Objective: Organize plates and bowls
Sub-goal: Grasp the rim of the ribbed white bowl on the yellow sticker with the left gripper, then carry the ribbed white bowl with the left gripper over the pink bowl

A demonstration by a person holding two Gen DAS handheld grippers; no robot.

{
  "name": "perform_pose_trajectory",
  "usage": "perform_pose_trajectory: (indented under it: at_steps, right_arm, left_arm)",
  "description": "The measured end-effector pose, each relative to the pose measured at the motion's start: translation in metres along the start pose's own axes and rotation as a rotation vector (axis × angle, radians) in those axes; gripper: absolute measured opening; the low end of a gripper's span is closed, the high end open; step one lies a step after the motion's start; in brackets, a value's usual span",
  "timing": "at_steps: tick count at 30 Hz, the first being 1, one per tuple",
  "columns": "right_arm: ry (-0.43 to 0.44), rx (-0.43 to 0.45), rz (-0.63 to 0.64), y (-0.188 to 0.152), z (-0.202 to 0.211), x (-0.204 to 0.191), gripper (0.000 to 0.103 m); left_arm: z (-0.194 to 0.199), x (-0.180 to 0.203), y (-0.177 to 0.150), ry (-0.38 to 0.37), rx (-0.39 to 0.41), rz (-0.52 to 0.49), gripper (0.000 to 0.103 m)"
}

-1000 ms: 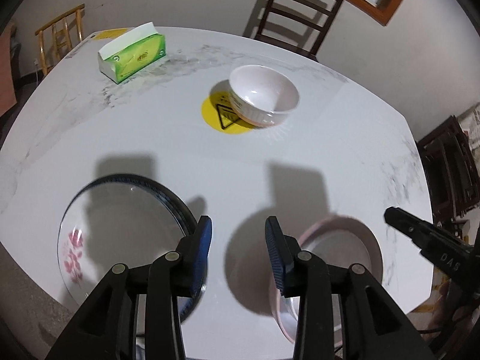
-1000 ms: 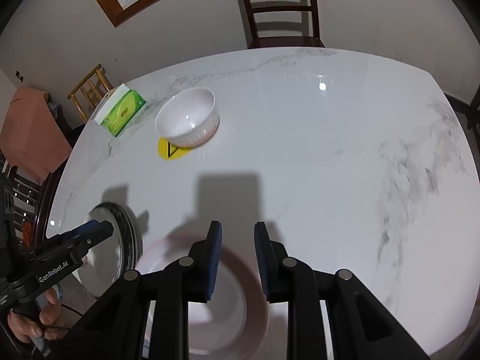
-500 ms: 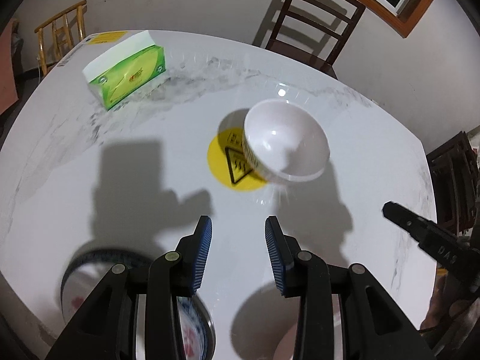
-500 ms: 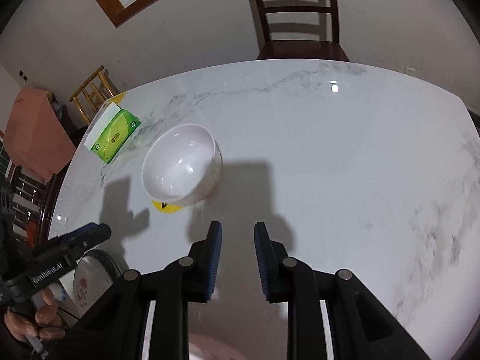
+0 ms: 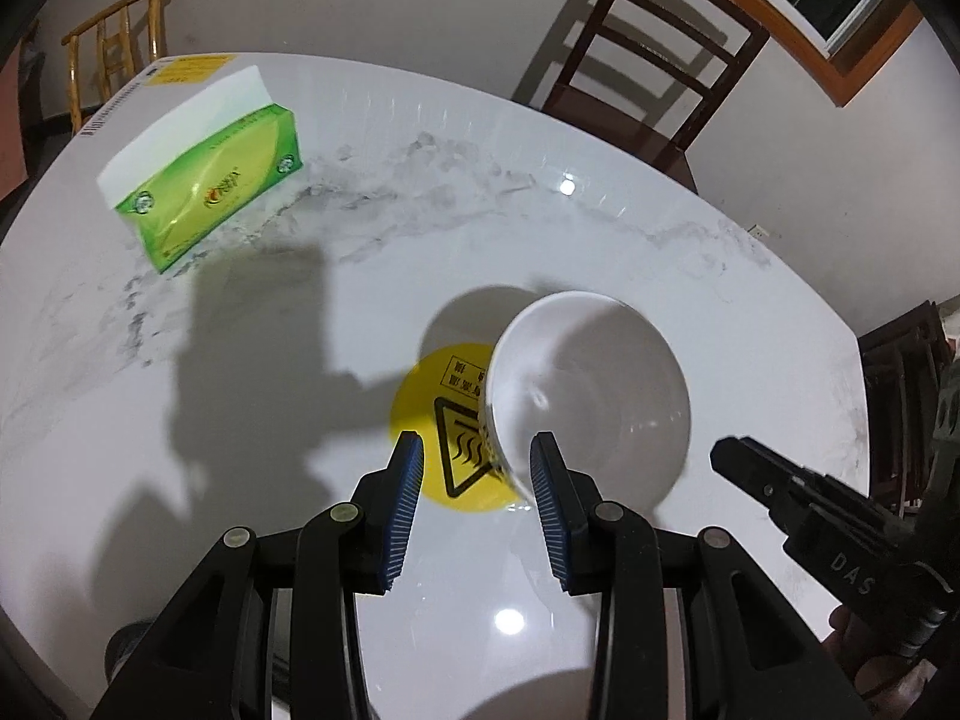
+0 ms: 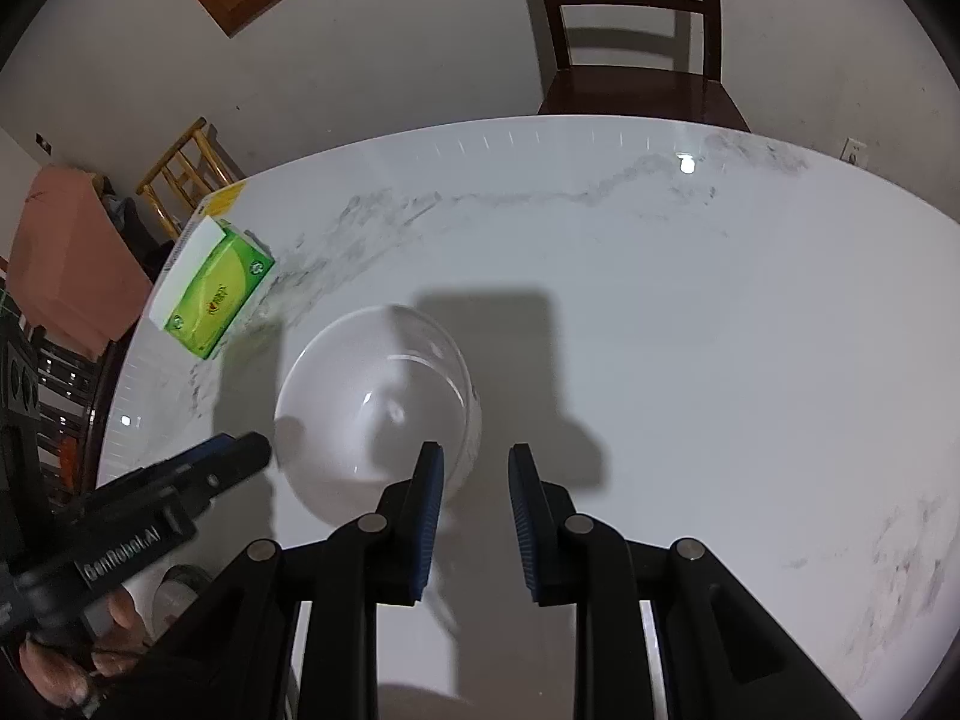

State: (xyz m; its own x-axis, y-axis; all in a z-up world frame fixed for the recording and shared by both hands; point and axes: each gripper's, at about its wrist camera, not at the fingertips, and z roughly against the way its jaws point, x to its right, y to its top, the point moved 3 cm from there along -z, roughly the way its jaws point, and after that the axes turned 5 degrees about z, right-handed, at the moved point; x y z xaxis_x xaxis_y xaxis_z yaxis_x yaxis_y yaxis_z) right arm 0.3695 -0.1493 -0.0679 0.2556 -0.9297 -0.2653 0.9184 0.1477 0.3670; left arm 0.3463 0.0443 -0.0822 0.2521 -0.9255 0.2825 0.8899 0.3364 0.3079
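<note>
A white bowl stands upright on a round yellow warning sticker on the white marble table. My left gripper hovers open over the bowl's left wall, with nothing pressed between its blue pads. The right wrist view shows the same bowl. My right gripper is over its right rim, its jaws a narrow gap apart and empty. Each gripper appears in the other's view: the right gripper beside the bowl's right side, the left gripper at its left side. A sliver of plate shows low down.
A green tissue box lies at the table's far left and also appears as the tissue box. A dark wooden chair stands behind the far edge. A bamboo chair is off to the left. A hand holds the left gripper.
Both grippers have moved forward over the table, away from the two plates and up to the bowl. The plates have dropped out of view at the bottom. Neither gripper's gap has changed.
</note>
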Motion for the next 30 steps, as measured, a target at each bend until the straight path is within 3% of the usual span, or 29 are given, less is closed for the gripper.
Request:
perform_pose_trajectory:
  at_steps: [11, 16, 17, 20, 30]
  right_arm:
    - [-0.016, -0.050, -0.004, 0.008, -0.035, -0.005, 0.023]
    - [-0.016, -0.057, -0.003, 0.006, -0.042, -0.005, 0.022]
    - [-0.016, -0.059, -0.007, 0.006, -0.043, -0.005, 0.017]
    - [0.003, -0.070, -0.032, 0.003, -0.045, -0.002, 0.013]
    - [0.002, -0.066, -0.049, -0.014, -0.025, 0.000, 0.013]
  left_arm:
    - [-0.038, 0.002, 0.003, 0.008, -0.049, 0.009, 0.033]
    - [-0.049, 0.002, 0.004, 0.006, -0.066, 0.012, 0.022]
    - [-0.050, 0.003, 0.003, -0.001, -0.071, 0.015, 0.021]
    - [-0.050, 0.004, 0.002, -0.023, -0.072, 0.013, 0.015]
    - [-0.035, 0.008, -0.015, -0.017, -0.083, 0.003, 0.015]
